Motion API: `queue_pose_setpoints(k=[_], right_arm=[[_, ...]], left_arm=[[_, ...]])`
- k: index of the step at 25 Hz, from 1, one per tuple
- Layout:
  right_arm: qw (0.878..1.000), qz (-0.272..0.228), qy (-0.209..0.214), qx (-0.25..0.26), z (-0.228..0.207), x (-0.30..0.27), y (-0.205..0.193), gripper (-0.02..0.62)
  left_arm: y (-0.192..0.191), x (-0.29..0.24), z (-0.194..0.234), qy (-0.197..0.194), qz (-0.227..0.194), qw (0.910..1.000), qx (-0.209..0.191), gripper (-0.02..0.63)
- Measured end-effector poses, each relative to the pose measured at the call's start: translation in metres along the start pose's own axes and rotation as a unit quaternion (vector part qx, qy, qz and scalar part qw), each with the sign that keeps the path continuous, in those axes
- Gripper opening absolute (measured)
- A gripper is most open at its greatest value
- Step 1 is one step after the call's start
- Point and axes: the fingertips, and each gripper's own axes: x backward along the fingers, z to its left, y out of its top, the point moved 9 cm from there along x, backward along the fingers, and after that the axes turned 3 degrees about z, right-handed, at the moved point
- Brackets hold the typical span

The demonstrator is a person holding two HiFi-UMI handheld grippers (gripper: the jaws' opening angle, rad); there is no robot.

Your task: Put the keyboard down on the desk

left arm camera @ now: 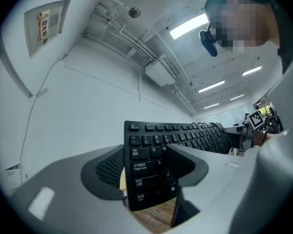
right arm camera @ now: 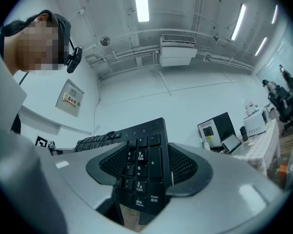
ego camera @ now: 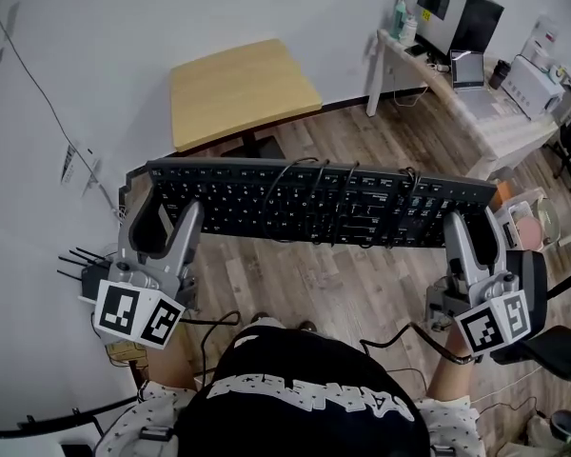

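Now: keyboard [ego camera: 314,203] held up by both ends, clear of the desk [ego camera: 238,89].
Left gripper [ego camera: 162,220] has its fingers pinching the keyboard's left end, pads pressed on either face near the Caps Lock key; right gripper [ego camera: 476,234] pinches the right end the same way, across the number pad; the keyboard hangs roughly level between them, keys up, over the wood floor [ego camera: 362,284]; its black cable [ego camera: 316,190] lies looped over the keys near the middle; the wooden desk stands beyond the far edge, against the white wall, apart from the keyboard.
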Motion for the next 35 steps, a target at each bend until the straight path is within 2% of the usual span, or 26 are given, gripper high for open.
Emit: queue_pose_setpoints(k=[16, 35], right_arm=[[1.0, 0.006, 0.007, -0.009, -0.0046, -0.0034, -0.0019, 0.278], [1.0, -0.012, 0.014, -0.002, -0.0009, -0.0012, 0.0015, 0.278]], left_arm=[[0.0018, 0.0024, -0.0035, 0.011, 0.008, 0.9999, -0.003, 0.249], [0.0073, 0.007, -0.0043, 0.014, -0.011, 0.9998, -0.011, 0.249]])
